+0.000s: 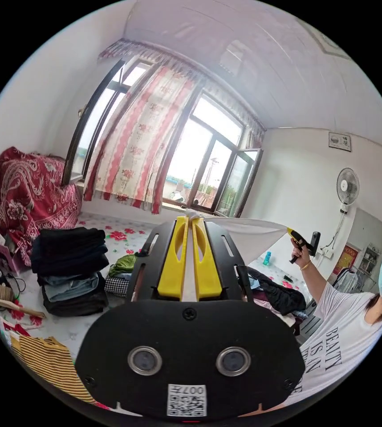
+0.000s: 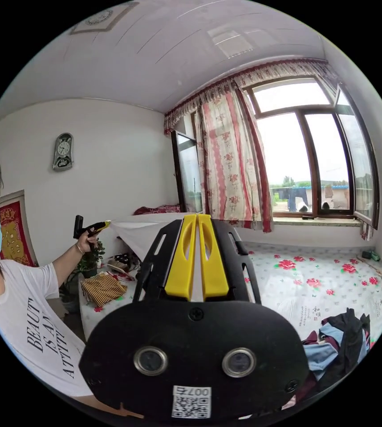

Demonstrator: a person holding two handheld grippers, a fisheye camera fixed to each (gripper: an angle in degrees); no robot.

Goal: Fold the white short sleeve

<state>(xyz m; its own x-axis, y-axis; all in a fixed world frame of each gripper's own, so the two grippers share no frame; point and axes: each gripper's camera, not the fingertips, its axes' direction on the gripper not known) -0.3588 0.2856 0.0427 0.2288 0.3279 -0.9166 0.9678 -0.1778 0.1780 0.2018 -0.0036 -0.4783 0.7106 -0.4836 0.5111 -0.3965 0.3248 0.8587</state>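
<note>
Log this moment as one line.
left gripper: shut on white cloth garment | right gripper: shut on garment | state: stretched aloft over floral bed sheet

Each view rides close behind its own tool, raised toward the window (image 1: 209, 164), sharing the flowered bed (image 2: 315, 275).

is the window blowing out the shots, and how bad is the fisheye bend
Left gripper view: the window is overexposed to near white, backlighting the curtain; walls and ceiling curve hard toward the black circular edge. Right gripper view: the window is bright but still shows some outdoor detail; its frame bows near the rim. The white short sleeve stays readable in both.
</note>
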